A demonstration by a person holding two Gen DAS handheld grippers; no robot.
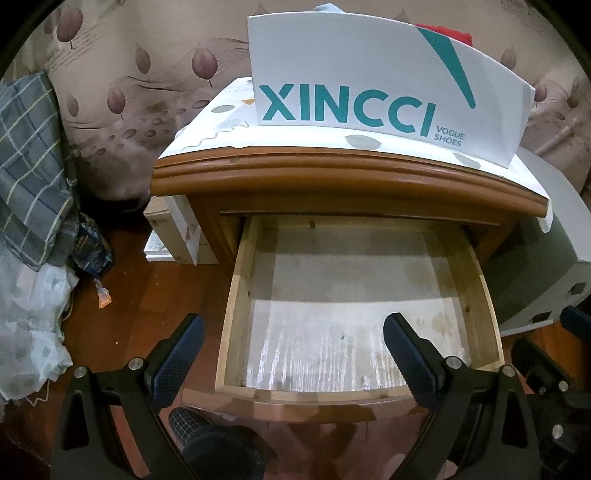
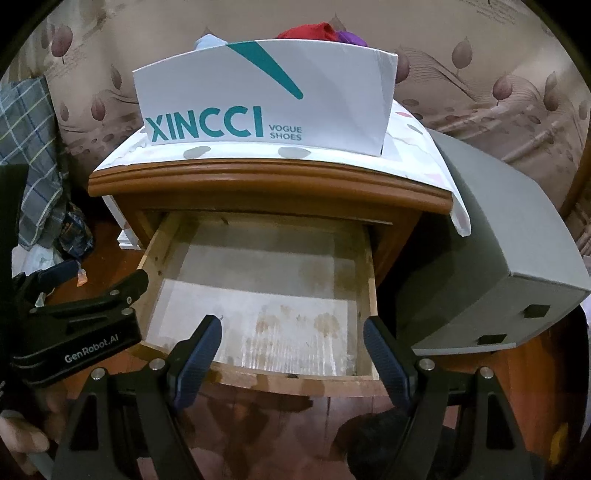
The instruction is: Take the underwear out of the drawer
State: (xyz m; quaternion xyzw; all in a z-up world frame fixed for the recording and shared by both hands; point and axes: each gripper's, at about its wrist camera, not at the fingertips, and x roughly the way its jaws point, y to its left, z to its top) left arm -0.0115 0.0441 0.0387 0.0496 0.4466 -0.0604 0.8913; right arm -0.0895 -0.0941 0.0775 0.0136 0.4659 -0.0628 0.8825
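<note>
Underwear, probably the red (image 2: 308,30) and purple (image 2: 352,37) cloth, sits in the XINCCI shoebox (image 2: 266,99) atop the nightstand (image 2: 266,181). Left gripper (image 1: 293,350) and right gripper (image 2: 291,349) both spread wide, holding nothing, above the pulled-out drawer (image 2: 371,280), bare inside.

A white shoe box (image 1: 388,77) atop a wooden nightstand (image 1: 347,177) reads "XINCCI VOGUE SHOES" in teal lettering, while the black left gripper (image 2: 74,291) body carries the white mark "GenRobot.AI".

Black claw (image 2: 291,354) frames, blue ribbed pads (image 2: 199,350), silver screws, white "GenRobot.AI" lettering.
</note>
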